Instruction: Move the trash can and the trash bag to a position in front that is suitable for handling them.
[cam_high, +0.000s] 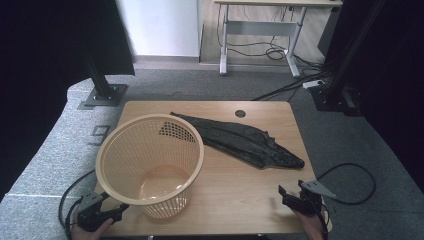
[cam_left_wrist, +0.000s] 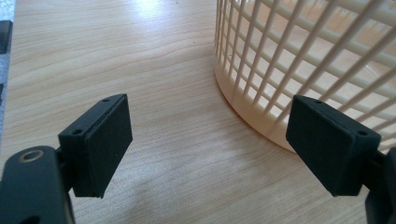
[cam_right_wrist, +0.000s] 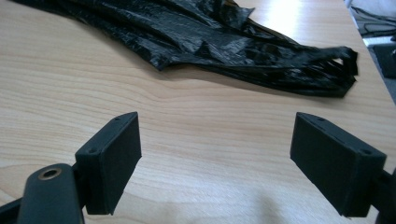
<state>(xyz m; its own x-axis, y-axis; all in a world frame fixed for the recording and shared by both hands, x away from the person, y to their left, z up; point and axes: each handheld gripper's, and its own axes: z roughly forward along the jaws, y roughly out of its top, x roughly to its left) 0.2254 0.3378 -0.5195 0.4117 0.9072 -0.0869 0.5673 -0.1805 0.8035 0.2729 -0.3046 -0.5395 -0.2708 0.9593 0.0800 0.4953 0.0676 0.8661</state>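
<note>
While both grippers sit at the near edge of the table (cam_high: 225, 192), the scene reads from left to right as follows.

Left gripper (cam_high: 117, 209): at the near left corner, held by a hand (cam_high: 90, 231); jaws spread wide with nothing between them, over bare wood just beside the basket's base.
Basket (cam_high: 150, 131): pale orange lattice plastic, upright on the left half of the table, mouth up; in the left gripper view its wall (cam_left_wrist: 299, 60) stands right behind the right-hand jaw, though contact cannot be told.
Bin bag (cam_high: 240, 140): black, flattened and crumpled, lying slantwise from behind the basket's far rim toward the right edge; in the right gripper view it lies (cam_right_wrist: 224, 42) beyond the jaws, apart from them.
Right gripper (cam_high: 291, 196): at the near right corner; jaws wide apart and empty, over bare wood near the bag's right end.
</note>
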